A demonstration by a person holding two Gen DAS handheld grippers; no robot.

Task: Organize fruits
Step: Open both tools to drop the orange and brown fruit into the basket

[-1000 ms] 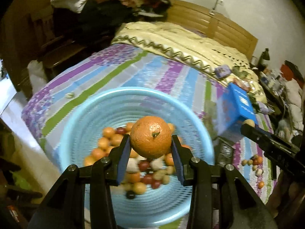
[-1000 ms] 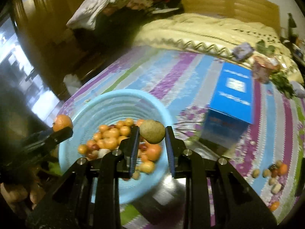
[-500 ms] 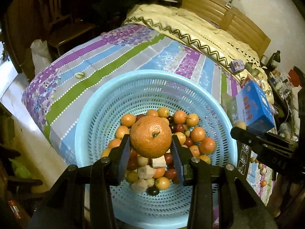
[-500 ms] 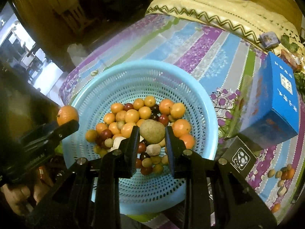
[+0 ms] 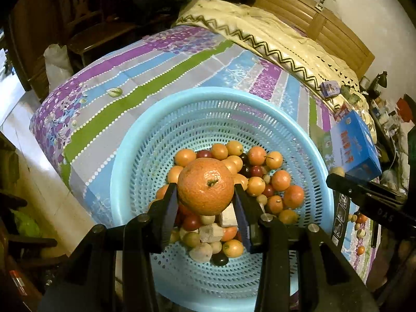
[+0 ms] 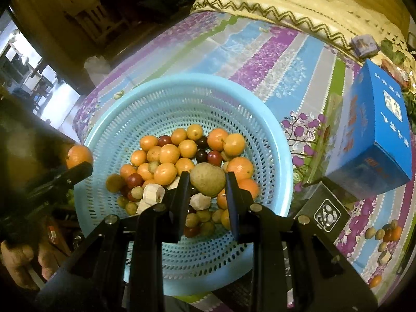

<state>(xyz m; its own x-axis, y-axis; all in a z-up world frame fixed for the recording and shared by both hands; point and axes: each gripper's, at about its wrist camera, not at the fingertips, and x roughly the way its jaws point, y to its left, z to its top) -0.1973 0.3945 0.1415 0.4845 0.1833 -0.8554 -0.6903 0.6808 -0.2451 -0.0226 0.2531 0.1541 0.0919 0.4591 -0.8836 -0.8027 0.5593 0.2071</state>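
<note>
My left gripper (image 5: 206, 199) is shut on a large orange (image 5: 206, 186) and holds it over the light blue basket (image 5: 145, 140). My right gripper (image 6: 207, 182) is shut on a brownish-green fruit (image 6: 208, 179) over the same basket (image 6: 275, 140). The basket holds a pile of small oranges (image 6: 166, 153), dark red fruits (image 6: 214, 158), small green ones and pale chunks (image 6: 152, 193). The left gripper with its orange (image 6: 78, 156) shows at the left of the right wrist view. The right gripper's finger (image 5: 364, 192) shows at the right of the left wrist view.
The basket sits on a bed with a striped purple, blue and green cover (image 5: 135, 78). A blue box (image 6: 374, 135) and a small black box (image 6: 325, 214) lie right of the basket. Several loose fruits (image 6: 384, 234) lie on the cover at far right. A cream blanket (image 5: 273, 39) lies behind.
Both grippers have moved forward and down over the basket with their fruits still held; the basket now fills more of both views.
</note>
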